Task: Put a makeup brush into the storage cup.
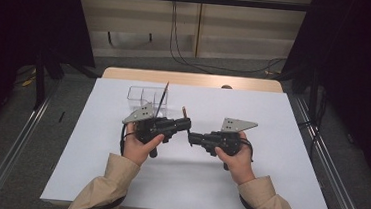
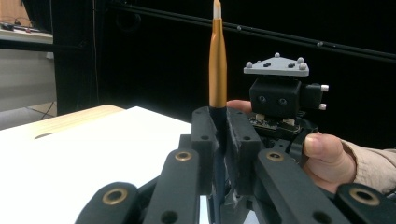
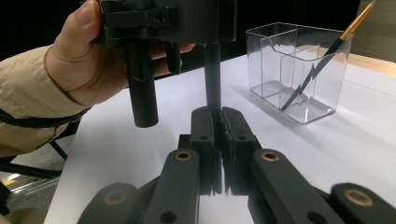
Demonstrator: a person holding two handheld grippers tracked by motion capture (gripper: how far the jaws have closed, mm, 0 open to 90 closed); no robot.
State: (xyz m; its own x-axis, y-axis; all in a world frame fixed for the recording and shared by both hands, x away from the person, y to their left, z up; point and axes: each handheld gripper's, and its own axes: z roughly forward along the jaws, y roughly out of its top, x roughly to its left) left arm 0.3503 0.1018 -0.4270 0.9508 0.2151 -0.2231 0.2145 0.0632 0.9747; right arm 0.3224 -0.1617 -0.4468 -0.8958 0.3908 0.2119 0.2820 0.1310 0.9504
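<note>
- Right now both grippers sit close together over the middle of the white table (image 1: 271, 141), each in one of the person's hands, with beige sleeves coming in from the near edge.
- Left gripper (image 2: 218, 123): its jaws are closed tight on a paintbrush (image 2: 217, 70), pressing on the dark handle just below the gold ferrule. The brush stands upright between the pads, its pale tip at the top of the left gripper view.
- From above, the left gripper (image 1: 184, 124) points toward the right gripper (image 1: 192, 137), with the brush's tip poking up at its nose.
- Right gripper (image 3: 218, 122): its jaws are narrowed right down, pinching the lower end of the same dark handle, which rises straight from between the pads to the left gripper above it.
- So the brush is held by both grippers at once, above the table, not resting on it.
- A clear plastic holder (image 3: 299, 70) with compartments stands on the table farther back, apart from the grippers; a second brush (image 3: 327, 56) leans in it at a slant, gold ferrule upward.
</note>
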